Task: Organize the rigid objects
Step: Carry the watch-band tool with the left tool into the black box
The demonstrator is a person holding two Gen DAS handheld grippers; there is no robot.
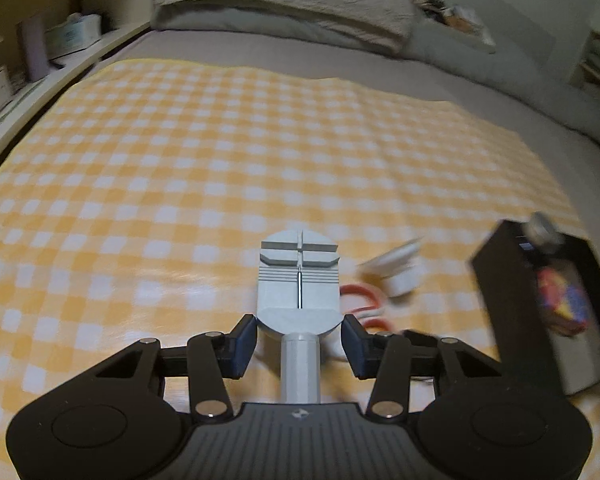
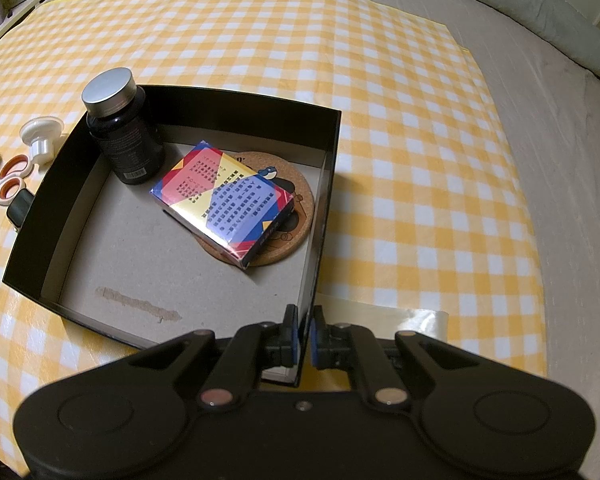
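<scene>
My left gripper point(image 1: 299, 340) is shut on the round base of a grey plastic tool point(image 1: 299, 280) with a slotted head, held just above the yellow checked cloth point(image 1: 180, 160). To its right stands the black open box point(image 1: 512, 300). My right gripper point(image 2: 304, 338) is shut on the near right corner of the box's wall point(image 2: 220, 98). Inside the box are a dark bottle point(image 2: 126, 136) with a silver cap, a colourful card pack point(image 2: 224, 200) and a cork coaster point(image 2: 300, 196) under it.
Left of the box lie orange-handled scissors point(image 2: 10, 176), a white suction hook point(image 2: 40, 136) and a small black object point(image 2: 20, 208). A strip of clear tape point(image 2: 400, 316) lies by the box's near right corner. Pillows point(image 1: 284, 4) and a shelf point(image 1: 40, 52) border the bed.
</scene>
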